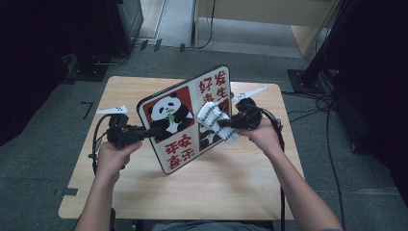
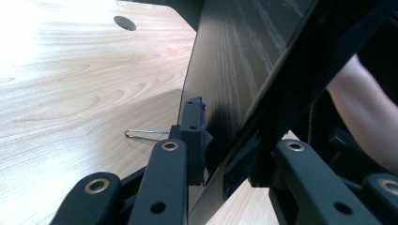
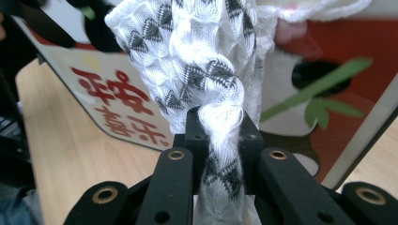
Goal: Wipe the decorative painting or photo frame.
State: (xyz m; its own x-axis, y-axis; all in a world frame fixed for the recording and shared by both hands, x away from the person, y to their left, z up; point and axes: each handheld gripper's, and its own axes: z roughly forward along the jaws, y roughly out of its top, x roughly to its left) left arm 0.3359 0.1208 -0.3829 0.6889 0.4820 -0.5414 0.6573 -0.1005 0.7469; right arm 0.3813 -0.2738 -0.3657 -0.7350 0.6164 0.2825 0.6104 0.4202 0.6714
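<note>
1. Board first: the flat rectangular sign board with a printed panda and red characters on white and red panels stands tilted on its lower edge on the light wooden table, near the middle, with its printed face toward me.
2. My left gripper has its jaws clamped on the board's left edge; in the left gripper view the dark wood-grain back of the board runs between my pads, so the propping is done.
3. My right gripper has its jaws pinched tight on a bunched white cloth with a black zigzag pattern, and the cloth's loose folds spread above my pads.
4. In the high view the cloth lies against the right half of the printed face, over the lower right panel.
5. I judge that I am partway through wiping the face: board held, cloth gripped and on the surface.
6. Left to do, as I read it: cover the remaining panels, then lay the board down and release both. I cannot tell which areas are already clean.
</note>
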